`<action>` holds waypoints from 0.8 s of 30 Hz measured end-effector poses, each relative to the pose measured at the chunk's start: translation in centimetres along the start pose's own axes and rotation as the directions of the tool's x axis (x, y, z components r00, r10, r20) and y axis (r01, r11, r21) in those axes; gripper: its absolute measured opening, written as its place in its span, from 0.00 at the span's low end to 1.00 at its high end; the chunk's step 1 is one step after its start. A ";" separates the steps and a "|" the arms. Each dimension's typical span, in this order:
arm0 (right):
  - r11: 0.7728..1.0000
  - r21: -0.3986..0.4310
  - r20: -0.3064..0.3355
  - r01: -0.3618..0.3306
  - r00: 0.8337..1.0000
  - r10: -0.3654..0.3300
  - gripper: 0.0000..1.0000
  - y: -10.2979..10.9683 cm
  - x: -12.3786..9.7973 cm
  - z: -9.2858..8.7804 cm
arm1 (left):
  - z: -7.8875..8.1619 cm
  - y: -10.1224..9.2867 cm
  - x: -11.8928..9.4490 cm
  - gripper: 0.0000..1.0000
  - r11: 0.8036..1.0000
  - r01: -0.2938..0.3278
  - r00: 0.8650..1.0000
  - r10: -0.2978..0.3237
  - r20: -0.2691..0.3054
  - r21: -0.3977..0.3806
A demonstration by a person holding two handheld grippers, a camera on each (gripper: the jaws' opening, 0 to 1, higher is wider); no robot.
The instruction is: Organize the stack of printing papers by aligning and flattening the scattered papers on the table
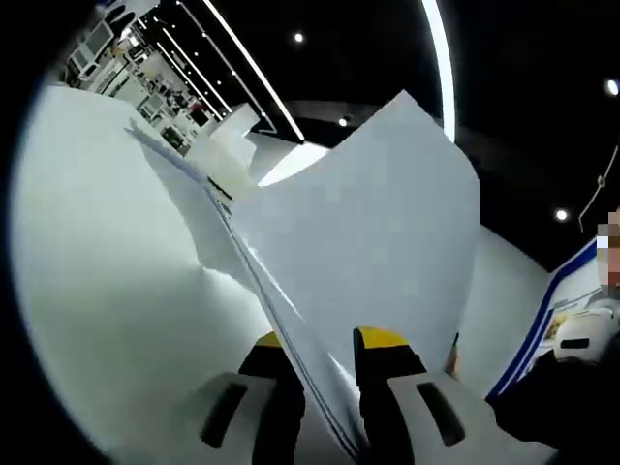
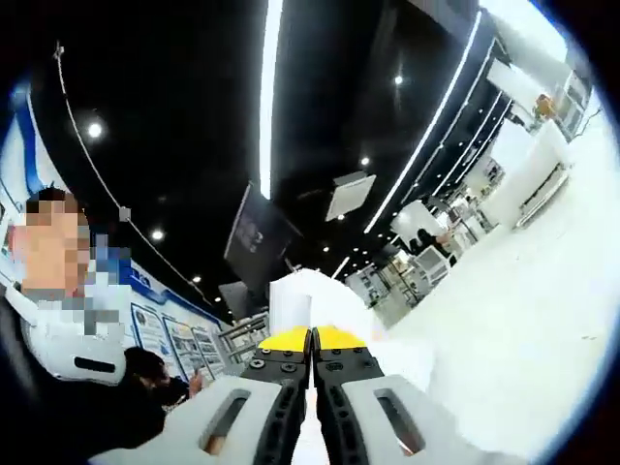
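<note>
In the left gripper view a stack of white printing papers (image 1: 387, 223) is lifted and stands on edge. Its layered edges (image 1: 242, 252) run from the upper left down between my yellow-tipped jaws. My left gripper (image 1: 329, 339) is shut on the stack's lower part, and the top sheet curls up and to the right. My right gripper (image 2: 312, 336) has its jaws pressed together on a thin white paper edge (image 2: 302, 291) that rises just beyond the tips. A broad white sheet or surface (image 2: 523, 310) spreads to the right of those jaws; which one it is cannot be told.
A wide white surface (image 1: 97, 291) spreads left of the stack. A seated person in a white shirt (image 2: 68, 339) is at the left of the right gripper view, and again as a person (image 1: 581, 349) at the right edge of the left gripper view. Dark ceiling with strip lights (image 2: 266, 97) lies beyond.
</note>
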State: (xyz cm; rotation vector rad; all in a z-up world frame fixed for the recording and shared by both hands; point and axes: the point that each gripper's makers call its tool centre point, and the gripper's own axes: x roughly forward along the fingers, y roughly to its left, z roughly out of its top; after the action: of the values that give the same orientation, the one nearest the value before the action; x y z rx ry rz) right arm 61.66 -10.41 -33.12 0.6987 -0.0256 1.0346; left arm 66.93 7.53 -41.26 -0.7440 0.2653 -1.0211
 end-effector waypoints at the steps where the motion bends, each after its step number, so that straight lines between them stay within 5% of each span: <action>1: 1.000 -0.006 -0.005 0.020 1.000 -0.020 0.00 -0.3 -0.2 -0.2 | 0.0 0.0 0.0 0.23 1.000 0.000 1.000 0.000 0.000 0.000; 12: 0.972 -0.013 0.071 0.236 0.969 -0.235 0.00 -4.1 -1.5 0.1 | 0.0 0.0 0.0 0.23 1.000 -0.001 1.000 0.001 0.000 -0.001; 24: 0.957 0.026 0.034 0.290 0.956 -0.291 0.00 -6.6 -2.2 -0.5 | -0.1 -0.2 0.1 0.23 1.000 0.000 1.000 0.000 -0.001 0.000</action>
State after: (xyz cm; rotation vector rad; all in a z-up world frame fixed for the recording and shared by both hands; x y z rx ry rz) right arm 65.59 -13.93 -37.73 0.7170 0.0546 0.7402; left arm 66.73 7.34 -41.19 -0.7433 0.2655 -1.0218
